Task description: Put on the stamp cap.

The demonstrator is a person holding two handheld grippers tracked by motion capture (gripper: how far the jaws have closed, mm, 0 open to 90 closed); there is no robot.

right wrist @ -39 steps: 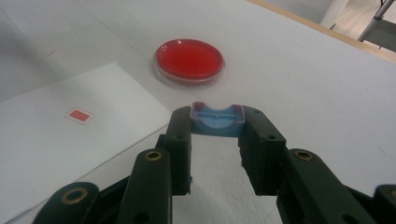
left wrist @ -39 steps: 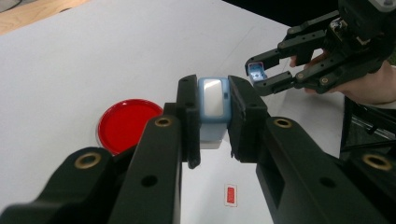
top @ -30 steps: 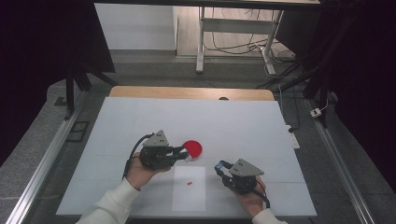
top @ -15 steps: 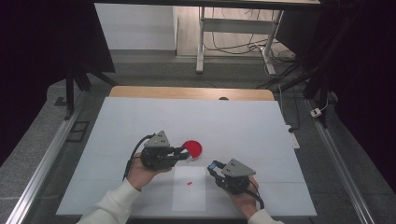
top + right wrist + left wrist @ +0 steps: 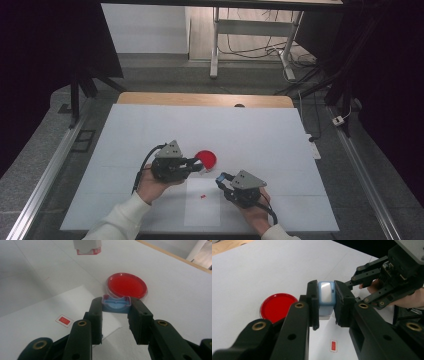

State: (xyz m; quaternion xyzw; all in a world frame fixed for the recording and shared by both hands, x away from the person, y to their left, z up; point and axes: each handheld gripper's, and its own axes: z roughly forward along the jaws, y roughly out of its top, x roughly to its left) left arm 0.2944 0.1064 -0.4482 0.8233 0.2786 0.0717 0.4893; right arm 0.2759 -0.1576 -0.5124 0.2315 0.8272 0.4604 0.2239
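Note:
My left gripper [image 5: 326, 302] is shut on a small light blue box [image 5: 325, 291] with a white window, held above the table. In the high view, the left gripper [image 5: 196, 165] points right, beside a round red dish [image 5: 206, 158]. My right gripper [image 5: 116, 308] is shut on a small blue cap-like piece [image 5: 116, 303], just in front of the red dish [image 5: 126, 285]. In the high view, the right gripper [image 5: 220, 178] points left, a short way from the left one. The left gripper view has the right gripper's linkage [image 5: 384, 277] close behind the box.
A white paper sheet [image 5: 202, 207] with a small red sticker [image 5: 202, 196] lies between the hands near the front edge. A white block with a red rim [image 5: 87, 246] hangs at the top of the right gripper view. The white table top [image 5: 210, 125] stretches back to a wooden edge [image 5: 200, 99].
The right hand has slid left with the blue piece, closer to the left gripper and the red dish. The left hand has kept still.

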